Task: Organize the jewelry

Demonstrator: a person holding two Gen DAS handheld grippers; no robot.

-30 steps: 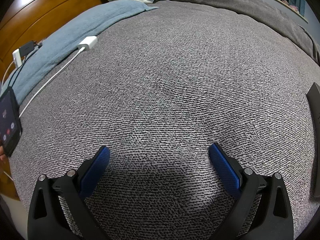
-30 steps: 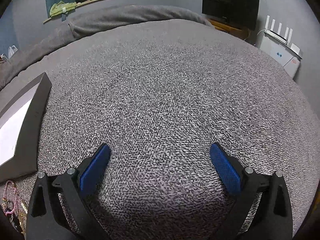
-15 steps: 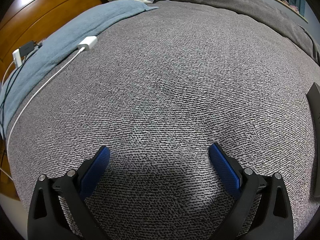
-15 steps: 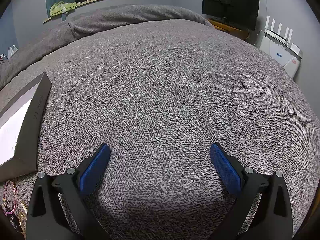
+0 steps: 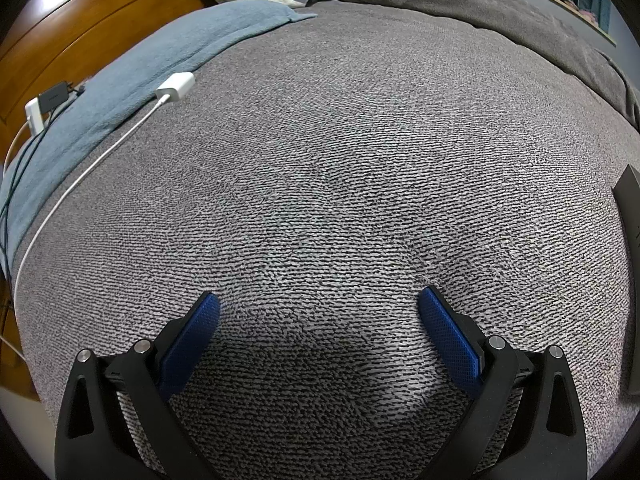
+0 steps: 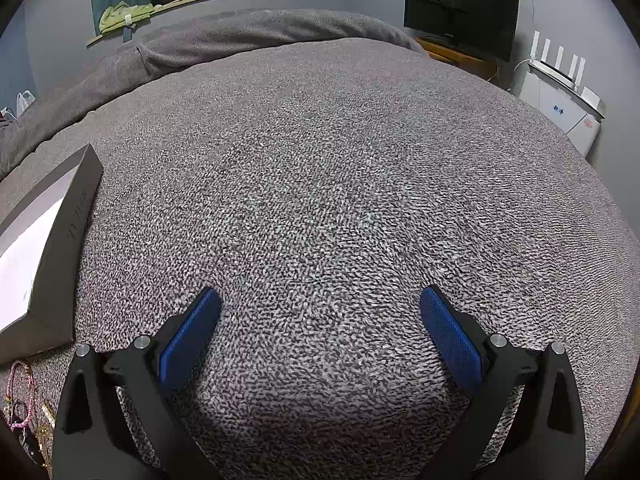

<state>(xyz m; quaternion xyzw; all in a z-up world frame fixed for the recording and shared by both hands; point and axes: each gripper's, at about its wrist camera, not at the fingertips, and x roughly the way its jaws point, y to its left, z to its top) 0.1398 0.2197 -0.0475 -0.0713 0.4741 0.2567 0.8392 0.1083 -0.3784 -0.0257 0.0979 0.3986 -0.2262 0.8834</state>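
While both sets of tongs hover low over the grey knitted bedspread [image 5: 340, 160], neither holds anything: the left tongs [image 5: 319, 322] are spread wide over bare fabric, and the right tongs [image 6: 320, 316] are spread just as wide. The jewelry [image 6: 22, 400] lies at the lower left edge of the right wrist view, a pink beaded loop with some darker and gold pieces too blurred to sort out, just below the near corner of a grey box [image 6: 60, 240] with a white interior. In the left wrist view only the box's dark edge shows at the right border.

The risk, as I judge it, is in the reach. The pieces sit bunched and partly out of frame, so a blind pinch could snag several strands together or catch the loops of the bedspread. Soft bedding gives under pressure, and thin chains may sink between the blue pads [image 6: 192, 336] unseen. The white charger cable [image 5: 80, 176] at left lies well apart.
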